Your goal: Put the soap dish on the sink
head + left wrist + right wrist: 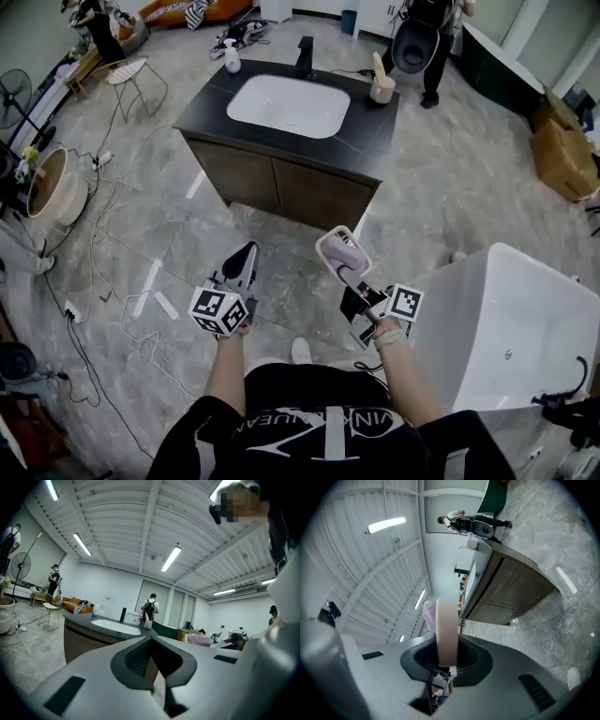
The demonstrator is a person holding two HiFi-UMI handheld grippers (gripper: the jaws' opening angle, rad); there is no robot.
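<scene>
Soap dish (341, 253): pale pink, clamped by its rim in the right gripper (354, 284) and held in the air above the floor, well apart from the sink (289, 105). It is seen edge-on in the right gripper view, so its inside is hidden there.
Right gripper: jaws closed tight on the dish.
Left gripper (244, 264): jaws brought together, nothing held between them.
Worktop (211, 105): dark, carrying a tap (306, 54), a white bottle (231, 56) and a cup (382, 90). The cup's contents cannot be made out.
Bathtub (525, 319): white, cut off at the right edge.
</scene>
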